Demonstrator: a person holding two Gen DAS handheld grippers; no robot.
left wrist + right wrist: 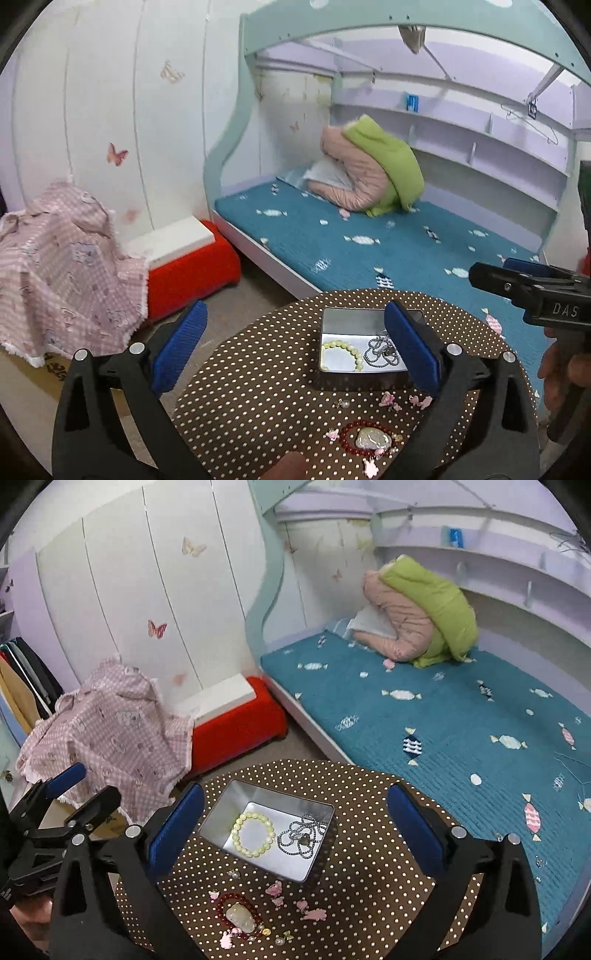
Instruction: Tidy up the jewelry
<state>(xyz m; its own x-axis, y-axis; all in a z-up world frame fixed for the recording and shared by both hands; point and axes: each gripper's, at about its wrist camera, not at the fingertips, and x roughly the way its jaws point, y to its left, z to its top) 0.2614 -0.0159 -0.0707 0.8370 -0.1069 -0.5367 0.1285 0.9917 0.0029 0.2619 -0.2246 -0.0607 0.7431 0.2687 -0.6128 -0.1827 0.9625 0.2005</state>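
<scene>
Brown white-dotted tablecloth (369, 867), silver tin (229, 801), pale-yellow bracelet (253, 834), red bracelet (221, 904).

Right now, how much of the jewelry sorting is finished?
Partly done. The pale bead bracelet and silver chain necklace already lie in the metal tin. Both grippers, left and right, are open and empty. The red bead bracelet and pink charms remain on the dotted table.

Both wrist views angled down, sharing tin (364, 345) (266, 830)
</scene>
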